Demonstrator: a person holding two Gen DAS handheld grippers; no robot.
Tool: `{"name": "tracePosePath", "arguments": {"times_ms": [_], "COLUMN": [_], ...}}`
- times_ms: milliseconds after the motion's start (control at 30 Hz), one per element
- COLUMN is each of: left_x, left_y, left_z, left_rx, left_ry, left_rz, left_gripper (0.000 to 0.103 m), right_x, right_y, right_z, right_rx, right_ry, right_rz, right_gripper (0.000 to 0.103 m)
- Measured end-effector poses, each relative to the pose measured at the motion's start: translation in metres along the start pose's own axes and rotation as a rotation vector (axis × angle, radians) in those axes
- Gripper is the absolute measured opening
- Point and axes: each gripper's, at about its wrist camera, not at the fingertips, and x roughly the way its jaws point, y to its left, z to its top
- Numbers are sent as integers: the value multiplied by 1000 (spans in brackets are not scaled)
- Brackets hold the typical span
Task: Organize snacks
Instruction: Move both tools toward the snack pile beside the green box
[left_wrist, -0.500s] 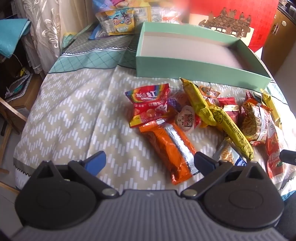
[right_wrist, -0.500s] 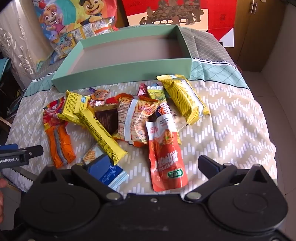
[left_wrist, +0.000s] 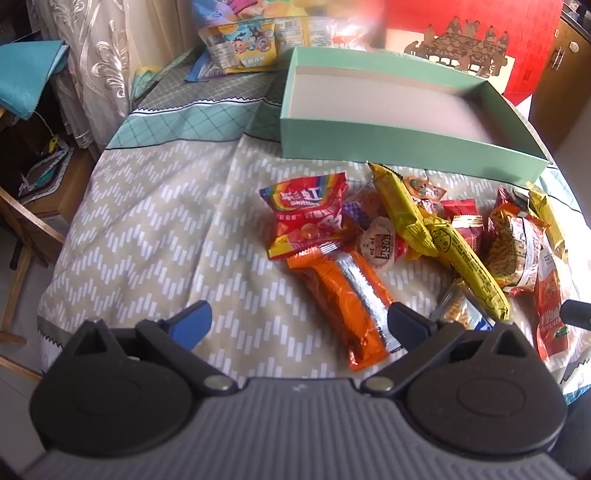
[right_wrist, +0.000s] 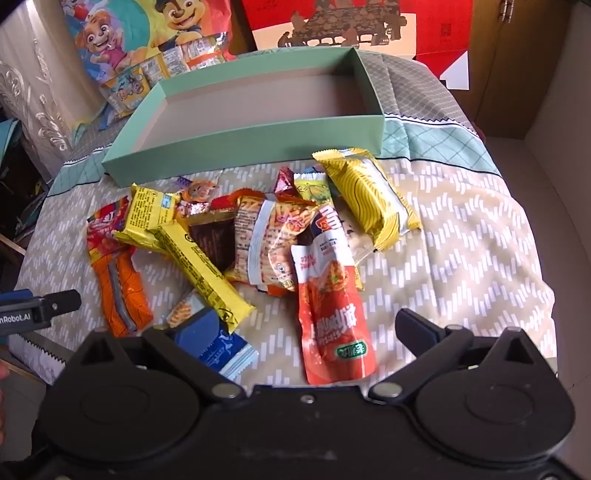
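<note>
A pile of snack packets lies on the patterned cloth in front of an empty mint-green box (left_wrist: 406, 144) (right_wrist: 236, 144). In the left wrist view an orange packet (left_wrist: 343, 299) lies nearest, with a red Skittles bag (left_wrist: 306, 218) and a long yellow bar (left_wrist: 461, 258) behind it. My left gripper (left_wrist: 299, 321) is open and empty, just short of the orange packet. In the right wrist view a red pouch (right_wrist: 332, 314), a blue packet (right_wrist: 218, 347) and a yellow packet (right_wrist: 369, 195) lie close. My right gripper (right_wrist: 306, 332) is open and empty, over the red pouch's near end.
Cartoon-printed snack bags (left_wrist: 240, 48) (right_wrist: 147, 66) and a red gift box (left_wrist: 461, 40) stand behind the green box. A curtain and a wooden chair (left_wrist: 22, 229) are off the table's left edge. The left gripper's finger shows in the right wrist view (right_wrist: 55, 302).
Both grippers have barely moved; the views are almost the same. Nothing was taken hold of.
</note>
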Motion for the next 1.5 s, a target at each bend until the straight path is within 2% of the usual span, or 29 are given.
{"name": "tracePosePath", "arguments": {"times_ms": [633,1200,1400,1500], "left_x": [5,21,33,40], "left_y": [4,10,9,2], "left_z": [0,0,3,7], "left_rx": [11,-16,-33,-21], "left_ry": [15,86,119,120], "left_rz": [-5,-23,-31,-31], "left_gripper": [103,103,103,103], "right_x": [5,16,24,24], "right_y": [-2,-8,-10,-12], "right_z": [2,0,-1,-2], "right_rx": [15,33,47,52], "right_ry": [19,49,64,44], "right_rz": [13,22,39,66], "right_gripper": [103,103,103,103]}}
